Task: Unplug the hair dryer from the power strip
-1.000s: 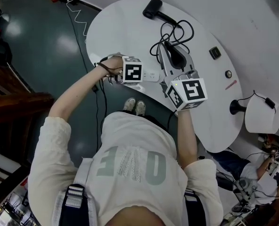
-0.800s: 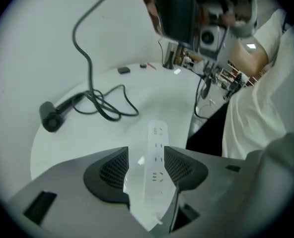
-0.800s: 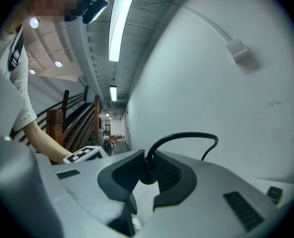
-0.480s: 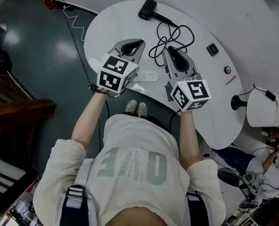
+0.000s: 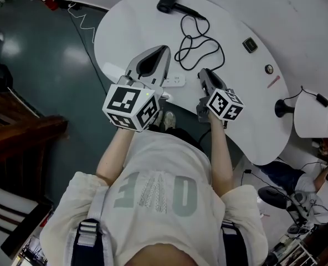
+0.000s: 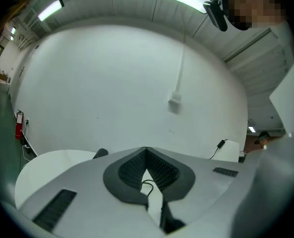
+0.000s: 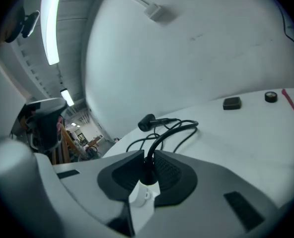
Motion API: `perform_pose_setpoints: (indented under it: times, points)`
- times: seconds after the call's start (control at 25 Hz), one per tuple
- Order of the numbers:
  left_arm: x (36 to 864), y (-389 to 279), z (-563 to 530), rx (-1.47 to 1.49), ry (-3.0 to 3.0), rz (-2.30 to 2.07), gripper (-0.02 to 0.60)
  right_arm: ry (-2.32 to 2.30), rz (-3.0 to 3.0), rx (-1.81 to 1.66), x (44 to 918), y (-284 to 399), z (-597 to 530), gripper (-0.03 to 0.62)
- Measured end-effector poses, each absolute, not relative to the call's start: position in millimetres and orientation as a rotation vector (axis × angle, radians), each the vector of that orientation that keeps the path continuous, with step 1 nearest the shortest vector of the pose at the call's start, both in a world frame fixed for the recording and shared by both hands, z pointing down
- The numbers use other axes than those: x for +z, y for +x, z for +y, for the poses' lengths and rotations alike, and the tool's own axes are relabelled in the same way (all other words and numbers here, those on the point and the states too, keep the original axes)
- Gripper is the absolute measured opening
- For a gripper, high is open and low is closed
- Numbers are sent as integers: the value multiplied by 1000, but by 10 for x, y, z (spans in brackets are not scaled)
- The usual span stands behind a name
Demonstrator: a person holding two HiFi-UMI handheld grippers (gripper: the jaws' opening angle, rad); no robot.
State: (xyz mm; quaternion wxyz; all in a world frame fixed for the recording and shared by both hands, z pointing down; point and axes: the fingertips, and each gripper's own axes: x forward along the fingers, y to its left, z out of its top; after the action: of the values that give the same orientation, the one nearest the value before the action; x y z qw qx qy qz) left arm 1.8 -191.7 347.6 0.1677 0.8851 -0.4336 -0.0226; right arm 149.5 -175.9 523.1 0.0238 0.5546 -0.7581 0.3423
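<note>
The black hair dryer (image 5: pixel 167 0) lies at the far side of the white table (image 5: pixel 125 26), and its black cord (image 5: pixel 200 37) loops back toward me. The white power strip (image 5: pixel 174 81) rests near the table's front edge. My right gripper (image 5: pixel 202 73) is low at the strip's right end, shut on the dryer's black plug (image 7: pixel 147 168), which stands on the strip (image 7: pixel 141 198). My left gripper (image 5: pixel 164 50) hangs raised above the strip's left end, jaws shut together with nothing between them (image 6: pixel 146 151).
On the table's right part lie a small black square block (image 5: pixel 250 45), a round black knob (image 5: pixel 269 69) and a red pen (image 5: pixel 273 82). A white lamp shade (image 5: pixel 311 121) stands past the right edge. Dark green floor (image 5: pixel 53 65) lies to the left.
My left gripper lifted off the strip's left end, rolled over and its jaws shut. My right gripper sank from above the cord down to the strip's right end.
</note>
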Motion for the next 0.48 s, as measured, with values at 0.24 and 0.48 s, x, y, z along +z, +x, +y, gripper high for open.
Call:
perform_pose_setpoints:
  times: [0.24, 0.48]
  points:
    - [3367, 85, -1885, -71, 2564, -1224, 5, 1760, -2115, 1055, 5785, 1697, -1582, 61]
    - [3315, 139, -1854, -78, 2585, -1201, 5, 1790, -2056, 1012, 5880, 1791, -1496, 110]
